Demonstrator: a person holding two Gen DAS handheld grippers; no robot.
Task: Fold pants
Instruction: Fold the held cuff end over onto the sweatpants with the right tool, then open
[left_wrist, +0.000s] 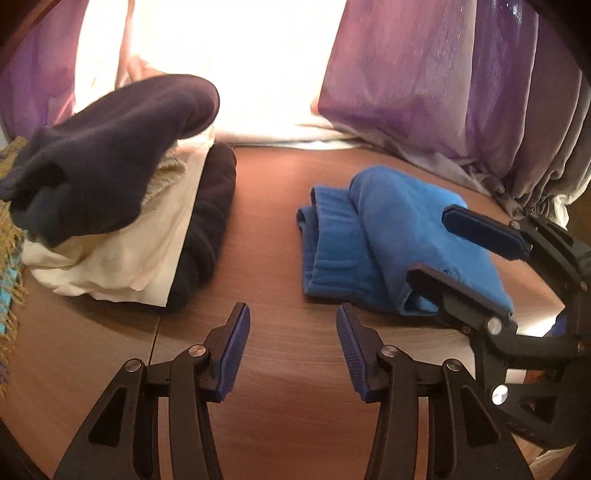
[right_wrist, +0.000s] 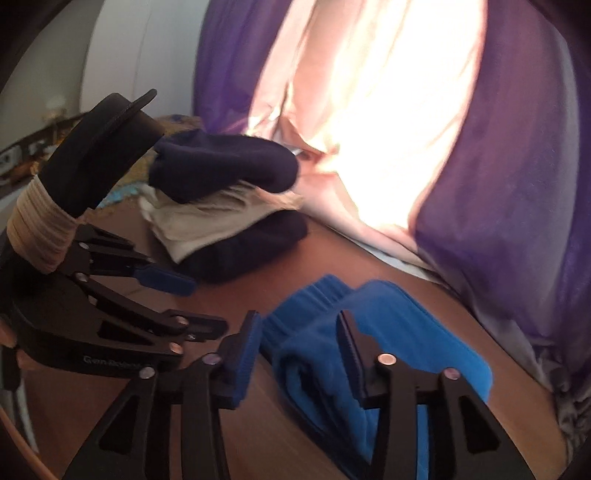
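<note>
The blue pants lie folded into a small bundle on the wooden table. In the left wrist view my left gripper is open and empty, above bare table just in front of and left of the bundle. My right gripper reaches in from the right, open, with one finger over the bundle and the other at its near edge. In the right wrist view my right gripper is open, straddling the blue pants. The left gripper shows at the left, open.
A stack of folded clothes stands at the left: dark navy on top, cream in the middle, black beneath; it also shows in the right wrist view. Purple curtains and a bright window back the table. A fringed cloth lies at far left.
</note>
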